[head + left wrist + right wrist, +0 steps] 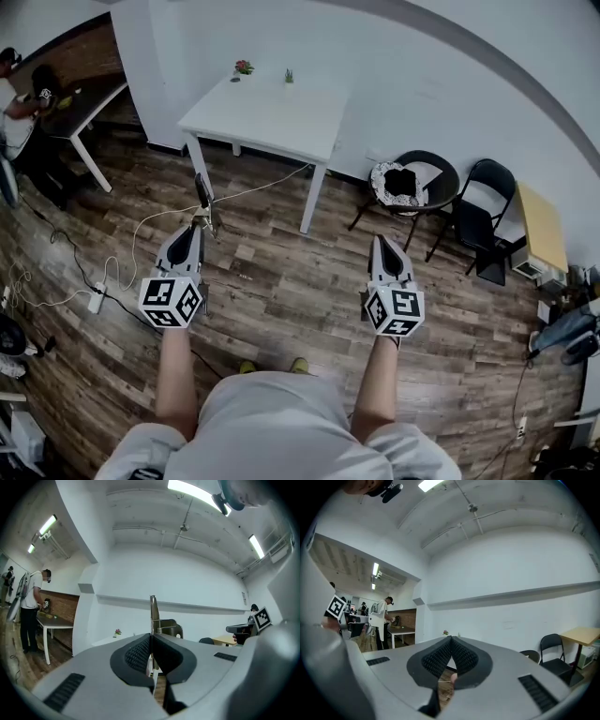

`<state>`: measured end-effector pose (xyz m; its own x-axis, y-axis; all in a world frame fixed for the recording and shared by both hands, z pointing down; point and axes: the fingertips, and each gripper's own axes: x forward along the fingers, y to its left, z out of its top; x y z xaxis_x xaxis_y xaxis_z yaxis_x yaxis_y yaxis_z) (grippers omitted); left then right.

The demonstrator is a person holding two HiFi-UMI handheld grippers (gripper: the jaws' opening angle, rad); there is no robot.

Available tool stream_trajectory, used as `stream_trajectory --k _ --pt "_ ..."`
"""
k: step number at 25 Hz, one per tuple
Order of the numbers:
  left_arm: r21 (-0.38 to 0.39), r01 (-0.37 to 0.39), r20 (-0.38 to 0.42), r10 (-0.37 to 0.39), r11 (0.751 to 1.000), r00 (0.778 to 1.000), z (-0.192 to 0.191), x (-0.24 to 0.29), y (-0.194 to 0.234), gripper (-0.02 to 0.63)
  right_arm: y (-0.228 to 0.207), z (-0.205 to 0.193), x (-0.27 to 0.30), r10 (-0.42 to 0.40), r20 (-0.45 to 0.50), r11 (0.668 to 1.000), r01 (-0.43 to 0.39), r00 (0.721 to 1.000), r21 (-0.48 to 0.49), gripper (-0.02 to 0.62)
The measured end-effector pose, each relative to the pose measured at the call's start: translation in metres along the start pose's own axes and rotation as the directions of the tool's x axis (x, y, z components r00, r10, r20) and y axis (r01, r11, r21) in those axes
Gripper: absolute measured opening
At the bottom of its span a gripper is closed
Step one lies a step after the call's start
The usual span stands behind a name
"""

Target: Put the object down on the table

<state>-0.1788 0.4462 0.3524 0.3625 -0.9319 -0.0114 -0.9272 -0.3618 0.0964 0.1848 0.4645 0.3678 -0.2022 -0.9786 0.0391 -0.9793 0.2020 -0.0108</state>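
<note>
while both grippers are held level over the brown wood-plank floor (281, 281), the left gripper (199, 225) has its jaws pressed all but together on a slim, flat metal tool with a dark end (202, 190). in the left gripper view that tool (153, 613) stands upright as a thin strip out of the seam between the ribbed black pads (138, 654), with a small spring or screw part on its right side; what kind of tool it is cannot be told. the right gripper (381, 244) has its jaws closed tip to tip with nothing between them, as the right gripper view shows at the pads (464, 656). the rectangular white table (272, 122) stands well apart, ahead of the grippers against the white wall, so the tool is in the air and not on it. at the table's far edge sits a small pot of pink flowers (244, 67), and just beside it a small green item (289, 75).
</note>
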Motion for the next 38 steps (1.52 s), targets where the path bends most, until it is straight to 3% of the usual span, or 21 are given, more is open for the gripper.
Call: stream_trajectory --k 23,30,38 --pt "-0.003 0.057 -0.016 -0.057 0.998 0.998 -0.012 -0.016 0.066 0.021 0.081 -0.015 0.012 -0.018 -0.02 1.0 0.018 1.0 -0.018 0.008" --pt "-0.034 0.07 -0.014 -0.071 0.997 0.997 -0.018 -0.005 0.073 0.021 0.086 -0.023 0.016 -0.035 -0.043 0.999 0.035 0.998 -0.003 0.007" --pt "-0.027 0.07 -0.018 -0.07 0.997 0.997 -0.023 0.039 0.07 0.021 0.071 -0.021 0.064 0.009 -0.031 1.0 -0.009 0.999 -0.009 0.006"
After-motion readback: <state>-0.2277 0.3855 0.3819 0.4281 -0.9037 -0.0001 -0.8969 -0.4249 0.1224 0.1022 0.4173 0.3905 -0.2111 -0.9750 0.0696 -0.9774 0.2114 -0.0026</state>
